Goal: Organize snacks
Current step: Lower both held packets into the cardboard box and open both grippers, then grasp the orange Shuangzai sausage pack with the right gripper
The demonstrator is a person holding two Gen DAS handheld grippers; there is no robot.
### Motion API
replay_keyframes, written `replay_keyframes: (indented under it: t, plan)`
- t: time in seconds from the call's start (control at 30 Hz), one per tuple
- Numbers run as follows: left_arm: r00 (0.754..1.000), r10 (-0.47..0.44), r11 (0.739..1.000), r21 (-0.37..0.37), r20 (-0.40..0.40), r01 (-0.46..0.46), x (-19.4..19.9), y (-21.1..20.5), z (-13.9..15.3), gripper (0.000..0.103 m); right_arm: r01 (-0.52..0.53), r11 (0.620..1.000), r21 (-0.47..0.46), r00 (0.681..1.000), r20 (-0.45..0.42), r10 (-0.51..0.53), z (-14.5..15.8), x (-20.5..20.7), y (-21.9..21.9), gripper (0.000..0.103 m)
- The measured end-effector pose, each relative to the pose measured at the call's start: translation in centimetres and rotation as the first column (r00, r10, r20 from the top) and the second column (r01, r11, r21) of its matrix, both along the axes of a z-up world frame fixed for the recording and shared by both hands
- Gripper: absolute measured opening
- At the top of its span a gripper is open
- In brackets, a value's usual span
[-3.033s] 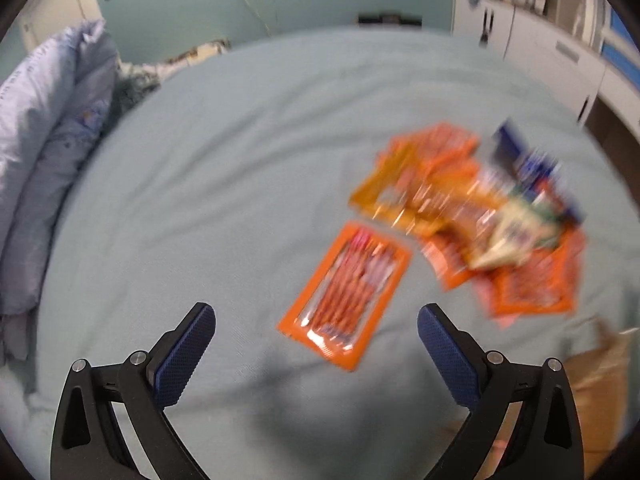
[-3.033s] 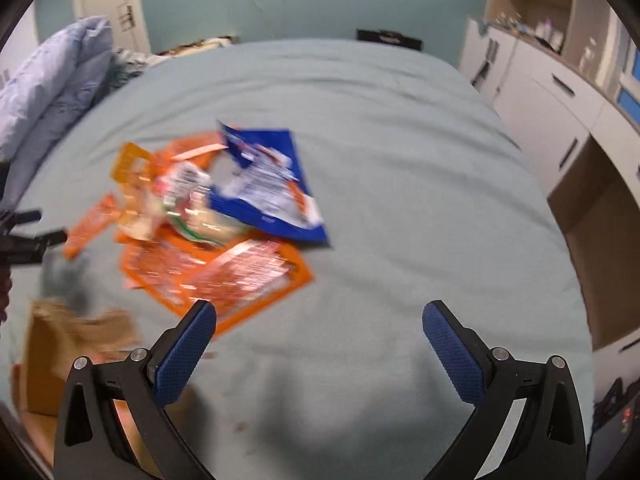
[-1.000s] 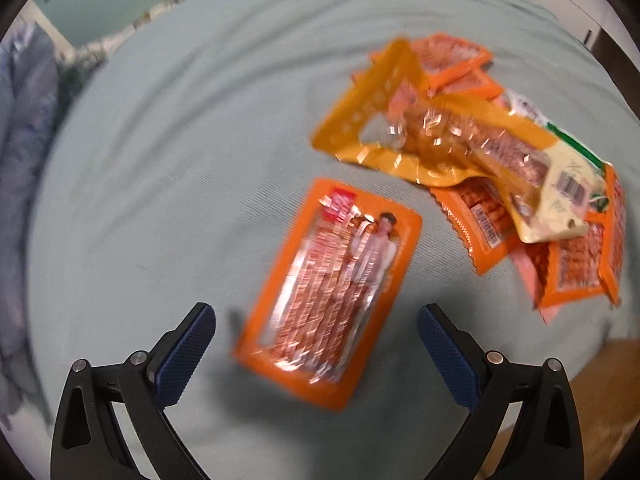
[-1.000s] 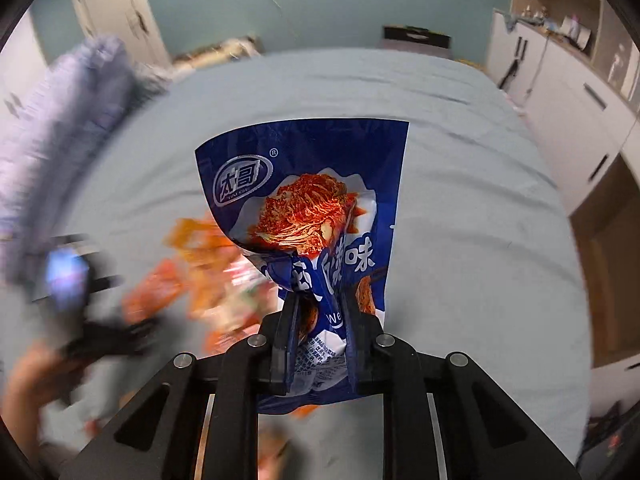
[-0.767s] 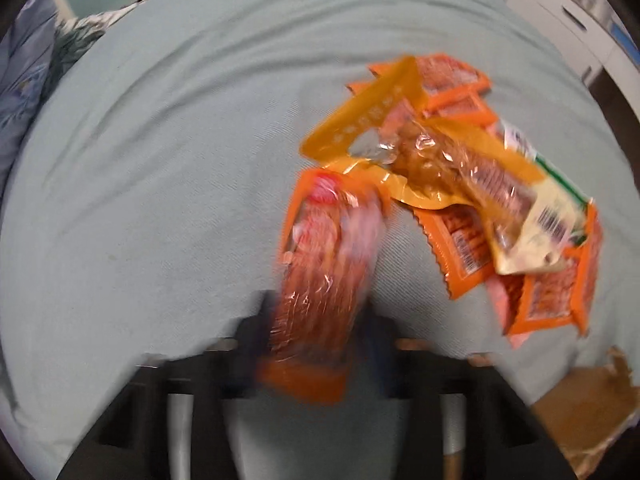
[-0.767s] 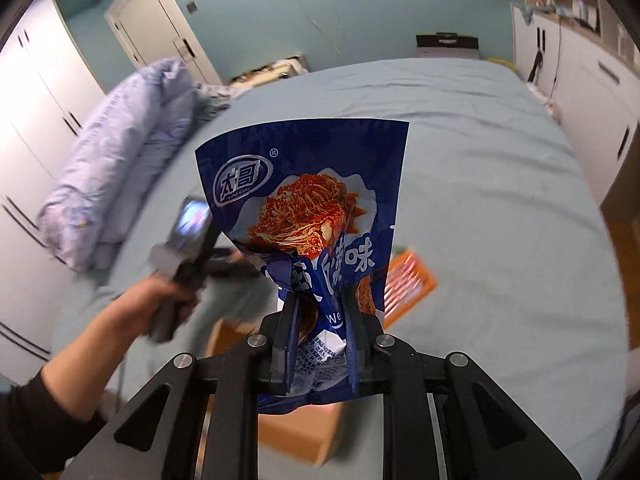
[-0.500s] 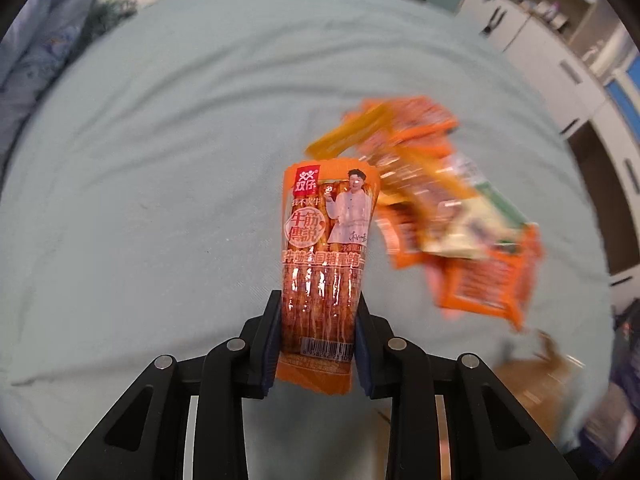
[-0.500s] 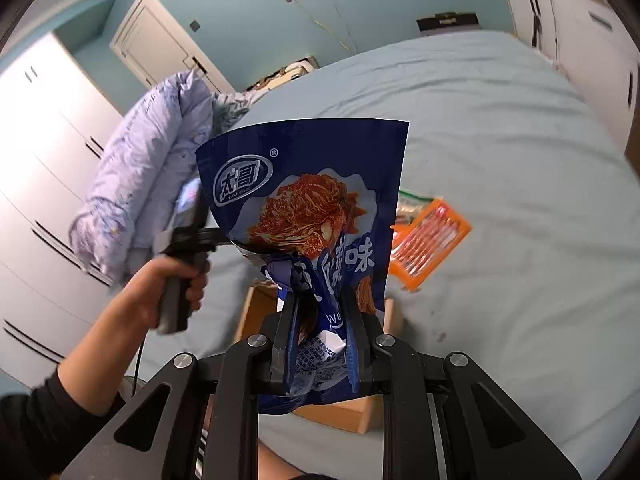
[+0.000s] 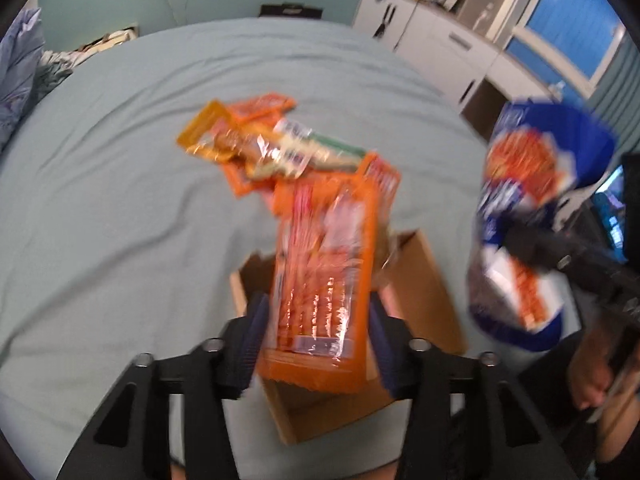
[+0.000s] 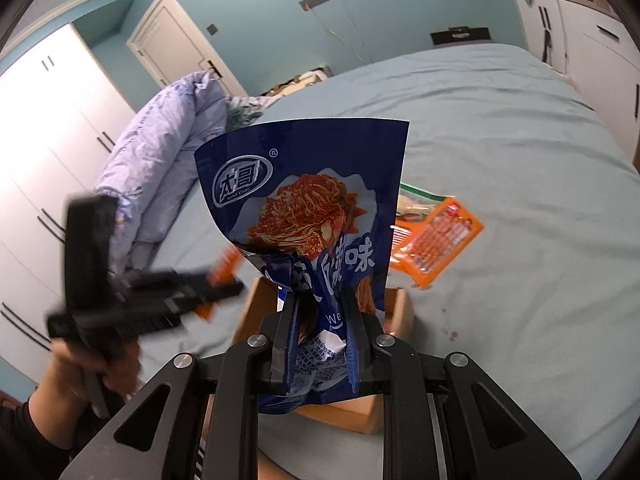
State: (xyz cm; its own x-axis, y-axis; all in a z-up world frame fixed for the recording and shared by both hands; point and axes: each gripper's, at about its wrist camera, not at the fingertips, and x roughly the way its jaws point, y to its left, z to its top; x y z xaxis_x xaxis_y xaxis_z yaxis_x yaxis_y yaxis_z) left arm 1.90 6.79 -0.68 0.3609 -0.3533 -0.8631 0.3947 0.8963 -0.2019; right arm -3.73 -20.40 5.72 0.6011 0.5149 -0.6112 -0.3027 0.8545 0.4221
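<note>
- Hanging over the open cardboard box (image 9: 416, 280), the orange sausage pack (image 9: 322, 276) is seen between the jaws of the left gripper (image 9: 316, 322), which are opening; a drop into the box is judged to be the aim, and a gap shows beside each pad, so the pack is taken as released or nearly so.
- At twelve o'clock from the box, the remaining snack pile (image 9: 280, 152) is left on the bed (image 9: 100, 200), still to be sorted.
- At three o'clock in the left view, the blue kimchi bag (image 10: 312, 216) is pinched by its lower edge in the nearly closed jaws of the right gripper (image 10: 320, 336) and held upright over the box, apparently queued for the same drop.
- Compared with a second ago, the orange pack has been lifted off the bed and carried to the box; the jaws stood wide around it then. The blue bag was already gripped, but the box has since come beneath it.
</note>
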Motion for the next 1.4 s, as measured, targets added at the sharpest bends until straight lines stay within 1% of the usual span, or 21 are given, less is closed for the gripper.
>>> replay_keyframes:
  t: [0.03, 0.07, 0.1, 0.13, 0.23, 0.33, 0.4, 0.53, 0.6, 0.63, 0.7, 0.77, 0.8, 0.83, 0.87, 0.9, 0.97, 1.03, 1.2, 1.33, 1.4]
  plan:
    - [1.000, 0.005, 1.000, 0.010, 0.006, -0.005, 0.2, 0.0, -0.2, 0.052, -0.005, 1.000, -0.001, 1.000, 0.006, 0.005, -0.1, -0.1, 0.1, 0.017]
    - [1.000, 0.019, 1.000, 0.008, 0.020, -0.019, 0.3, 0.3, 0.1, 0.056, -0.008, 1.000, -0.006, 1.000, 0.010, 0.008, -0.2, -0.1, 0.2, 0.017]
    - [0.999, 0.036, 0.999, -0.001, 0.031, -0.036, 0.2, 0.4, 0.4, 0.071, -0.010, 1.000, -0.013, 1.000, 0.014, 0.010, -0.4, -0.2, 0.4, 0.017]
    - [0.997, 0.066, 0.998, -0.016, 0.050, -0.065, 0.3, 0.7, 0.8, 0.079, -0.013, 1.000, -0.018, 1.000, 0.015, 0.013, -0.6, -0.1, 0.6, 0.017]
    - [0.982, 0.156, 0.988, -0.025, 0.107, -0.155, 0.5, 0.6, 1.4, 0.079, -0.022, 0.999, -0.045, 1.000, 0.014, 0.023, -1.3, -0.3, 1.1, 0.017]
    - [0.967, 0.229, 0.973, -0.031, 0.114, -0.227, 1.0, 1.9, 1.1, 0.079, -0.030, 0.996, -0.085, 0.999, 0.008, 0.031, -1.7, -0.2, 1.8, 0.017]
    - [0.961, 0.256, 0.967, -0.050, 0.102, -0.252, 1.3, 2.3, 1.2, 0.079, -0.035, 0.994, -0.100, 0.999, 0.008, 0.036, -1.7, -0.2, 2.6, 0.017]
    - [0.954, 0.287, 0.958, -0.052, 0.088, -0.283, 1.3, 3.1, 1.0, 0.079, -0.054, 0.990, -0.127, 0.998, 0.016, 0.056, -1.5, 0.0, 3.9, 0.020]
    - [0.951, 0.292, 0.956, -0.049, 0.098, -0.288, 1.4, 3.1, 1.0, 0.079, -0.052, 0.984, -0.172, 0.998, 0.018, 0.056, -1.8, 0.1, 4.6, 0.022]
    - [0.951, 0.292, 0.956, -0.047, 0.103, -0.289, 1.3, 3.0, 1.0, 0.079, -0.046, 0.979, -0.199, 0.999, 0.017, 0.050, -1.9, 0.2, 4.9, 0.026]
    - [0.952, 0.286, 0.958, -0.036, 0.113, -0.284, 1.2, 2.9, 1.0, 0.079, -0.030, 0.970, -0.240, 0.999, 0.005, 0.033, -2.1, 0.3, 5.2, 0.046]
    - [0.952, 0.276, 0.961, -0.005, 0.135, -0.278, 1.0, 2.6, 1.0, 0.079, -0.019, 0.971, -0.240, 0.999, 0.030, 0.027, -1.7, 0.0, 5.1, 0.053]
    - [0.951, 0.273, 0.961, 0.008, 0.147, -0.277, 0.8, 2.5, 1.1, 0.079, -0.001, 0.972, -0.235, 0.998, 0.059, 0.015, -1.1, -0.3, 5.0, 0.064]
    - [0.950, 0.271, 0.961, 0.016, 0.156, -0.277, 0.7, 2.5, 1.2, 0.079, 0.017, 0.973, -0.231, 0.997, 0.078, 0.001, -0.7, -0.5, 4.8, 0.072]
    - [0.948, 0.270, 0.960, 0.024, 0.166, -0.278, 0.6, 2.5, 1.3, 0.079, 0.043, 0.974, -0.224, 0.995, 0.094, -0.022, -0.4, -0.7, 4.5, 0.083]
    - [0.946, 0.272, 0.959, 0.028, 0.175, -0.281, 0.5, 2.5, 1.3, 0.079, 0.064, 0.975, -0.210, 0.993, 0.113, -0.041, 0.0, -1.0, 4.1, 0.086]
    - [0.945, 0.272, 0.958, 0.036, 0.181, -0.283, 0.5, 2.5, 1.3, 0.080, 0.100, 0.976, -0.191, 0.988, 0.134, -0.075, 0.5, -1.3, 3.4, 0.086]
    - [0.944, 0.273, 0.957, 0.046, 0.187, -0.286, 0.4, 2.5, 1.3, 0.080, 0.151, 0.973, -0.177, 0.983, 0.127, -0.130, 0.6, -1.5, 2.3, 0.087]
    - [0.941, 0.285, 0.952, 0.059, 0.181, -0.299, 0.6, 2.8, 1.2, 0.080, 0.243, 0.956, -0.163, 0.970, 0.040, -0.240, -0.1, -1.1, -0.4, 0.087]
    - [0.941, 0.295, 0.947, 0.078, 0.166, -0.311, 0.8, 2.9, 1.0, 0.080, 0.265, 0.958, -0.114, 0.962, -0.040, -0.271, -0.2, -0.3, -1.4, 0.087]
    - [0.940, 0.302, 0.945, 0.081, 0.156, -0.317, 1.0, 3.1, 1.0, 0.080, 0.279, 0.954, -0.112, 0.955, -0.069, -0.288, -0.3, 0.1, -1.9, 0.087]
